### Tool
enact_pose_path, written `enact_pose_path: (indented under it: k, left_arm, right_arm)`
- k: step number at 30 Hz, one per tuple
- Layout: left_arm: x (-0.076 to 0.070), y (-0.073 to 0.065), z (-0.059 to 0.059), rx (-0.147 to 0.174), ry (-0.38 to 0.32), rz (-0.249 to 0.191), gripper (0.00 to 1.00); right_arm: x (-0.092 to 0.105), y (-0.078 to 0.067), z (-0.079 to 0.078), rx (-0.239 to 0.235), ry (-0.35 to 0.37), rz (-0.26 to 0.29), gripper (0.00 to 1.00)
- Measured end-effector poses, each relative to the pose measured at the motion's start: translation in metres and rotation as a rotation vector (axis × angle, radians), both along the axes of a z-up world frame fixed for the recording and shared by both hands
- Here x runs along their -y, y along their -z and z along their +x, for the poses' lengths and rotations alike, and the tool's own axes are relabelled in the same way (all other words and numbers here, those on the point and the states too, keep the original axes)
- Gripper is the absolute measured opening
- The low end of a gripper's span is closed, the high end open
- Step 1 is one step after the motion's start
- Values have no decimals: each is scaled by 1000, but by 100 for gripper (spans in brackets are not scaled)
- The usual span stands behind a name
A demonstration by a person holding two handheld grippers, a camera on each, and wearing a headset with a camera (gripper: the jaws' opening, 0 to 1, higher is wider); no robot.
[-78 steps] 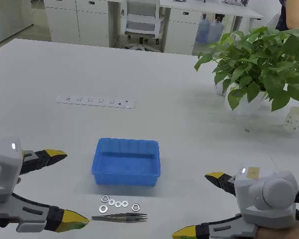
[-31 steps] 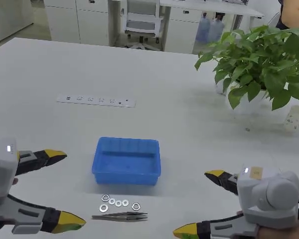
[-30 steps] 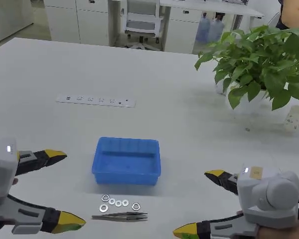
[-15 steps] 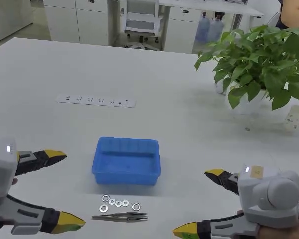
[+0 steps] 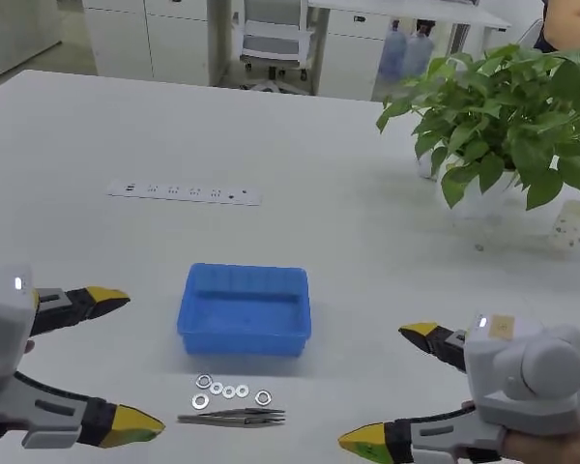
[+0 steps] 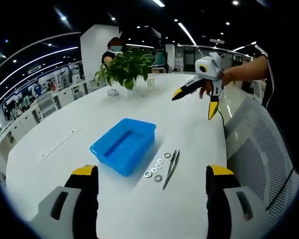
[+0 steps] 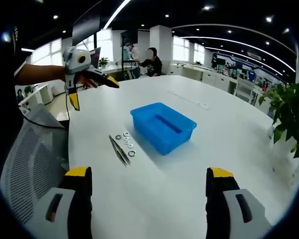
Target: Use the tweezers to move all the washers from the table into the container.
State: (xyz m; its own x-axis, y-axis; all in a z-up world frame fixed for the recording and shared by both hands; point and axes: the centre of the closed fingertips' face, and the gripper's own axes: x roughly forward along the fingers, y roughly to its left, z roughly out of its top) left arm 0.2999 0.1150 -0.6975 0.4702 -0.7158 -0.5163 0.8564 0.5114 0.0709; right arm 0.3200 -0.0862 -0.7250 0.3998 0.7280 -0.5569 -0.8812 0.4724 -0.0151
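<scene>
With fingers (image 5: pixel 126 423) wide and empty on your left gripper (image 5: pixel 130 361) and right gripper (image 5: pixel 387 387), lower one squarely over the tweezers (image 5: pixel 232 417) lying beside the washers (image 5: pixel 230 391) near the container (image 5: pixel 245 309) on the bench (image 5: pixel 367 242), pinching mid-length.

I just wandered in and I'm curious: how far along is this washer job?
Barely begun. Done: nothing, the blue container is empty. In hand: nothing, the left gripper and right gripper are open, either side of the work. Left: the tweezers lie untouched on the table beside the washers, so they must be picked up and every washer moved.
</scene>
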Motion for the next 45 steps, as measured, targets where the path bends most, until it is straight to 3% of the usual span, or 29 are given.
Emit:
enact_pose_path:
  k: [12, 20, 22, 34, 45]
  left_arm:
    - [-4, 10, -5, -13, 42, 56, 80]
    - [-1, 21, -6, -23, 59, 91, 75]
    - [0, 22, -6, -17, 75, 98, 71]
    - [12, 43, -9, -52, 141, 136, 56]
    - [16, 59, -7, -62, 177, 187, 41]
  right_arm:
    - [-11, -2, 0, 7, -59, -18, 84]
    - [-22, 8, -3, 3, -124, -55, 78]
    - [-25, 9, -3, 3, -144, -66, 74]
    - [-45, 21, -3, 21, -240, -93, 59]
    - [-64, 39, -10, 6, -344, -134, 45]
